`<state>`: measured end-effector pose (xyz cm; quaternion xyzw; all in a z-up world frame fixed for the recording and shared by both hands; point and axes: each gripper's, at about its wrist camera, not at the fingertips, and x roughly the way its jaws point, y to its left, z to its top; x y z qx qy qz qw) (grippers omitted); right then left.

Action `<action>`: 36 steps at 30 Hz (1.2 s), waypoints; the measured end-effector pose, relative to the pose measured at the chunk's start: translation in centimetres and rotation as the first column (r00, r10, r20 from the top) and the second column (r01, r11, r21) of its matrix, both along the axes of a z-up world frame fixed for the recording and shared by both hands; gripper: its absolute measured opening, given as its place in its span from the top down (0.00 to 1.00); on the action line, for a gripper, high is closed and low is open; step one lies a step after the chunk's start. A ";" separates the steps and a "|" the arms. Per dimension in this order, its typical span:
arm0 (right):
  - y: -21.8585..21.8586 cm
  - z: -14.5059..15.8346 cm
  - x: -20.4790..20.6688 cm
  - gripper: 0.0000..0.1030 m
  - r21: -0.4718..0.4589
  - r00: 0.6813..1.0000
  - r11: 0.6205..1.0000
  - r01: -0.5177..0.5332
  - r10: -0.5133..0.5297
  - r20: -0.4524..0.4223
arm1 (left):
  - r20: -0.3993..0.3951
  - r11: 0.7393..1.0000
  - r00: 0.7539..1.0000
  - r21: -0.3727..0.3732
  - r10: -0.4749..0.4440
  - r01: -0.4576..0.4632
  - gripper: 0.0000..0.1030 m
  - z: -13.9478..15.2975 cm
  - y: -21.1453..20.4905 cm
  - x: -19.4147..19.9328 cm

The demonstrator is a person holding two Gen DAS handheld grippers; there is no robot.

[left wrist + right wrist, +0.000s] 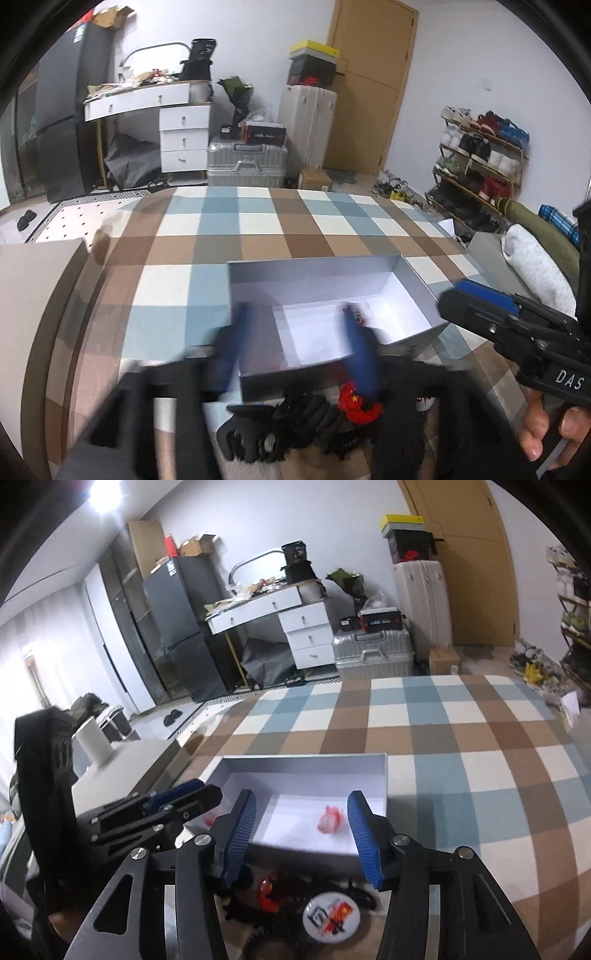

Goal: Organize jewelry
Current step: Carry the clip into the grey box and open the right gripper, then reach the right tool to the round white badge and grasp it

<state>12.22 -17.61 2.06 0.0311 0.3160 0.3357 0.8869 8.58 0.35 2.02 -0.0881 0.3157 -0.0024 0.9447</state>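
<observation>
An open white box [314, 260] [306, 757] sits on the checked cloth. A small pink and red trinket [330, 821] [356, 315] lies on its floor, blurred. My left gripper [295, 308] is open over the box's near edge, its blue fingers [236, 347] motion-blurred, with nothing between them. My right gripper [301, 795] is open above the same edge and holds nothing. Each gripper shows in the other's view, the right gripper [480, 306] and the left gripper [177, 801]. In front of the box lie a black hair claw [251, 439], a red ornament [360, 404] [269, 891] and a round badge [330, 919].
The checked tablecloth [258, 221] stretches beyond the box. A beige lid or carton [37, 280] stands at the left edge, with a white cylinder [94, 744] on it. Grey cloth [535, 266] lies off the right side. Furniture and suitcases stand far behind.
</observation>
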 end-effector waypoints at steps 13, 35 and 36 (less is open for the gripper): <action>-3.2 -0.6 -3.4 0.18 -0.007 0.999 1.000 0.003 -0.004 -0.041 | -0.008 1.000 1.000 0.014 0.024 -0.023 0.03 -0.4 0.1 -4.8; -2.8 -2.9 -6.2 0.11 -0.089 0.995 0.996 0.032 -0.040 -0.090 | -0.032 0.999 0.999 -0.038 0.021 -0.023 0.02 -2.7 2.8 -6.6; -2.7 -3.0 -6.3 0.11 -0.092 0.995 0.995 0.028 -0.037 -0.091 | -0.035 0.999 0.999 -0.034 0.016 -0.017 0.02 -2.9 2.7 -6.6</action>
